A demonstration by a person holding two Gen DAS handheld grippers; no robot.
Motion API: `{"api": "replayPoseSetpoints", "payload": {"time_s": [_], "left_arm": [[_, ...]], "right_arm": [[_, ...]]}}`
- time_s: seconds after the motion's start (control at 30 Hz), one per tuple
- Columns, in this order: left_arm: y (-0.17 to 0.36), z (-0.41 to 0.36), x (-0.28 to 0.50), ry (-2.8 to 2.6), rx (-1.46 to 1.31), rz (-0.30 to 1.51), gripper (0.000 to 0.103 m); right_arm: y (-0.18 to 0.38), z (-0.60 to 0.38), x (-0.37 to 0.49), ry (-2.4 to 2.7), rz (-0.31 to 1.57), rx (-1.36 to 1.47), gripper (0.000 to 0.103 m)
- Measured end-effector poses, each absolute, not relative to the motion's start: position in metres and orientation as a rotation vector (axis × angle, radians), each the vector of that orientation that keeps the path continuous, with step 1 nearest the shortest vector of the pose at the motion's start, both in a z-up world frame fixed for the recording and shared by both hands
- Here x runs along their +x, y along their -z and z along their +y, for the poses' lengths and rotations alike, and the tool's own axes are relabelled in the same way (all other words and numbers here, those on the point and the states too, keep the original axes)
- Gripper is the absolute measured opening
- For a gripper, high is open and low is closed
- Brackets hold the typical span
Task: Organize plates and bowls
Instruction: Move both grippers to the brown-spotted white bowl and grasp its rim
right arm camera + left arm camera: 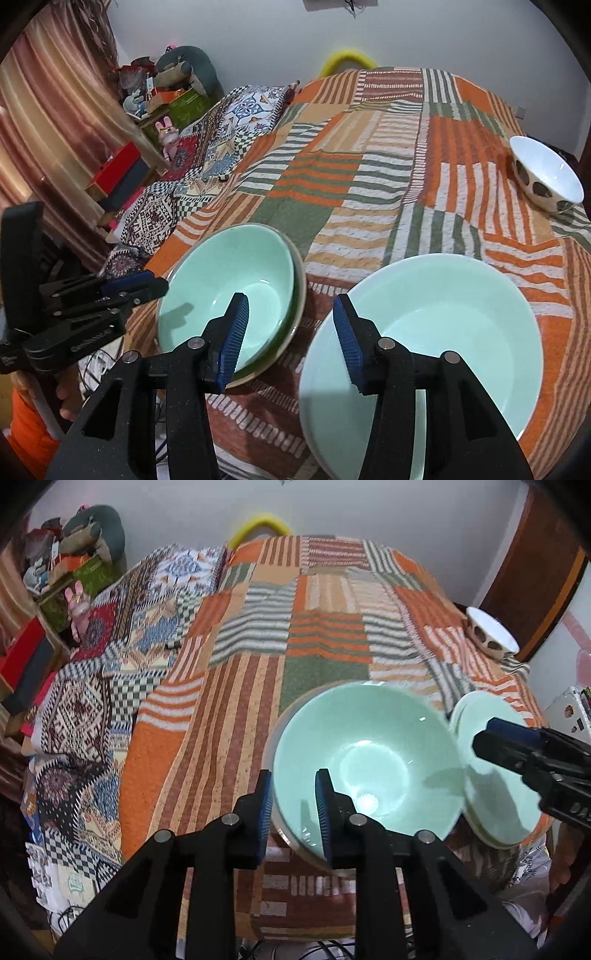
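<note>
Two grippers work at the near edge of a patchwork bedspread (pixel 369 155). The left gripper (pixel 293 812) has its blue pads spread apart with the near rim of a mint-green bowl (pixel 365 760) between them, not clamped; that bowl sits nested in another bowl. The right gripper (pixel 291 339) is also released, jaws wide, its right pad over the near-left rim of a stack of pale green plates (pixel 436 332) just right of the bowl, holding nothing. Far right, well apart, a white spotted bowl (pixel 546 173) rests tilted. Cluttered boxes (pixel 122 173) and a curtain (pixel 55 129) stand at far left.
</note>
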State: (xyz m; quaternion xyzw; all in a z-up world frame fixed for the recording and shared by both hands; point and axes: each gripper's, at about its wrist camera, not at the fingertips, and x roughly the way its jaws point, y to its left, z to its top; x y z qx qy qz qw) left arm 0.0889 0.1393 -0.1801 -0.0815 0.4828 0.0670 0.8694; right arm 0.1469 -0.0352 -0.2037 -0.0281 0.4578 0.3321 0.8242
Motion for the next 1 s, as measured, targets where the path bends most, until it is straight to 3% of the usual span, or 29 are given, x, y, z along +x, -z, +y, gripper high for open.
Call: {"api": "replayPoseSetpoints", "payload": {"time_s": [0.13,0.3,0.43,0.53,0.7,1.0], "left_arm": [[0.155,0.128,0.092,-0.117,-0.146,0.957,0.023],[0.118,0.106,0.1,-0.077,-0.131,0.865,0.039],[0.091,0.085,0.109,-0.044,-0.102,0.79,0.044],[0.072,0.066,0.116,-0.013,-0.086,0.735,0.052],[0.048,0.036,0.134,0.036,-0.072,0.67,0.063],[0.049,-0.007,0.194,0.108,-0.072,0.683,0.066]], "right_arm": [[0.192,-0.047,0.15,-0.693,0.937,-0.04,0.044],[0.17,-0.079,0.157,-0.654,0.87,0.011,0.044],[0.15,-0.113,0.166,-0.598,0.809,0.058,0.044],[0.137,-0.142,0.173,-0.551,0.767,0.098,0.044],[0.12,-0.188,0.183,-0.452,0.698,0.152,0.053],[0.118,-0.239,0.216,-0.319,0.68,0.184,0.054]]}}
